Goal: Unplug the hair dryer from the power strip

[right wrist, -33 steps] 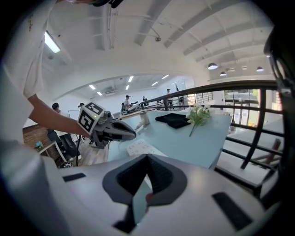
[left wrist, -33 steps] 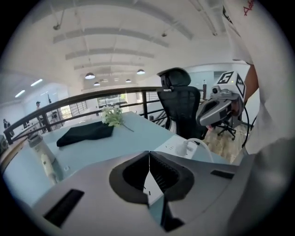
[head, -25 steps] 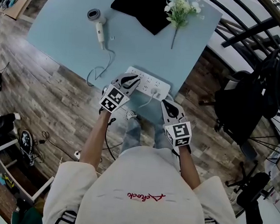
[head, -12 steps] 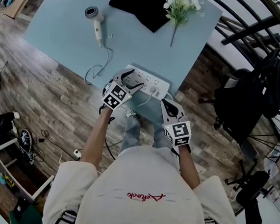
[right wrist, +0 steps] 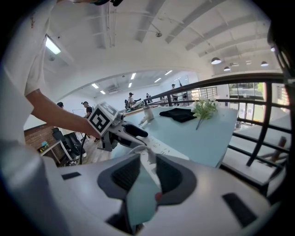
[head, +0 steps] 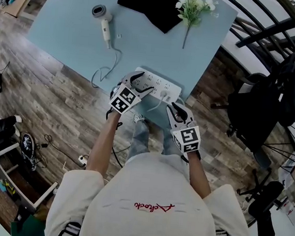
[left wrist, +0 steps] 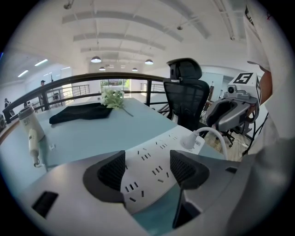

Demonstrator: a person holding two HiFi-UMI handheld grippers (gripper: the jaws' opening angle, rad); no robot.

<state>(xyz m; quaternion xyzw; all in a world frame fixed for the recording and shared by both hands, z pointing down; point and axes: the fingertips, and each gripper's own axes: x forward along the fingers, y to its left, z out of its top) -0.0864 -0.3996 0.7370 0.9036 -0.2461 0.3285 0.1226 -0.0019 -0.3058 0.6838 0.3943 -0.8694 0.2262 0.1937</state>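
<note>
A white power strip point(head: 158, 84) lies at the near edge of the light blue table point(head: 72, 40). One white plug point(head: 163, 94) sits in its near right socket, and its cord drops over the table edge. The grey hair dryer point(head: 102, 20) lies far left on the table. My left gripper point(head: 140, 83) is open wide, its pads on either side of the strip's left end point(left wrist: 147, 161) without pressing it. My right gripper point(head: 173, 108) hangs just short of the plug point(right wrist: 147, 154). Its jaws are opening with a narrow gap and nothing gripped.
A black cloth point(head: 150, 3) and a bunch of white flowers point(head: 194, 8) lie at the table's far side. A black office chair point(head: 262, 110) and a dark railing point(head: 259, 32) stand to the right. Wood floor and the person's legs are below the near edge.
The left gripper's jaws have spread from shut to wide open over the strip. The right gripper's jaws have parted slightly. Neither hand has shifted noticeably.
</note>
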